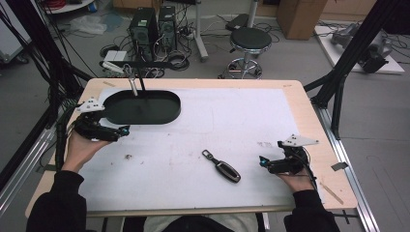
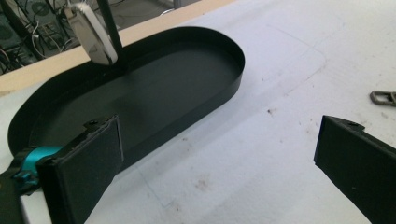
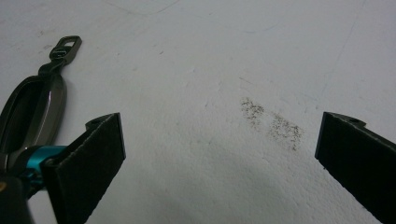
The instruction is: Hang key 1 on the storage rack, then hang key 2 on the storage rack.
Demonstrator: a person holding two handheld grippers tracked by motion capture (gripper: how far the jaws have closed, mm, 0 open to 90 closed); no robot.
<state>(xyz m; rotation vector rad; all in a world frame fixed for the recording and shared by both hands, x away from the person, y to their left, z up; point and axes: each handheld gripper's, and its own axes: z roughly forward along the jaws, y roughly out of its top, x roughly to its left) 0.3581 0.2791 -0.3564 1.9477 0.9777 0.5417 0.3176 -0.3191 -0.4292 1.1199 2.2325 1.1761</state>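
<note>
A dark car key fob (image 1: 225,168) with a metal clasp lies on the white mat, front centre; the right gripper view shows the fob (image 3: 32,109) at left, beside the left jaw. My right gripper (image 1: 263,163) rests open just right of it, nothing between its jaws (image 3: 219,163). A black oval tray (image 1: 141,107) sits at the back left, empty. My left gripper (image 1: 124,131) is open by the tray's front-left edge (image 2: 187,116), jaws wide (image 2: 215,163). A silver clip (image 2: 91,35) on a black post hangs over the tray's far rim.
The white mat (image 1: 232,121) covers most of the wooden table (image 1: 309,116). A black stand with its clip (image 1: 130,79) rises behind the tray. Beyond the table are computer towers (image 1: 152,26), a stool (image 1: 249,43) and cables. A dark smudge (image 3: 271,123) marks the mat.
</note>
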